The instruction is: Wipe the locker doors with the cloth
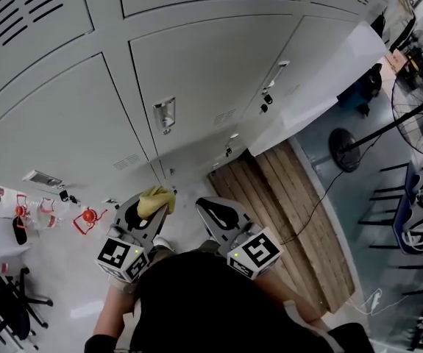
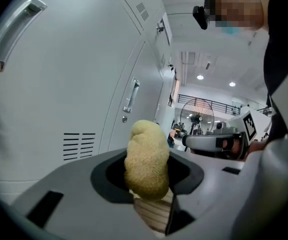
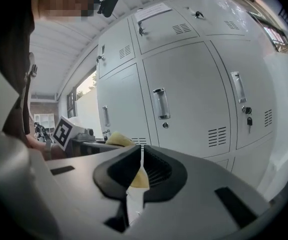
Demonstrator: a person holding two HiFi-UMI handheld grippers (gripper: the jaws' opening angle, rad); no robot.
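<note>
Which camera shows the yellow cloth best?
The left gripper view: the cloth sits large and centred, clamped between the jaws. The head view shows it small, from above. The right gripper view catches only a yellow edge at the left.

Cloth (image 2: 146,156): yellow, fluffy, bunched into a lump, pinched betw. jaws of left hand-held gripper (image 1: 152,210), sticking out past them. Locker doors (image 1: 218,72): pale grey metal, all shut, w/ chrome handles, louvre vents, keys in some locks. Cloth near doors; contact can't tell.
</note>
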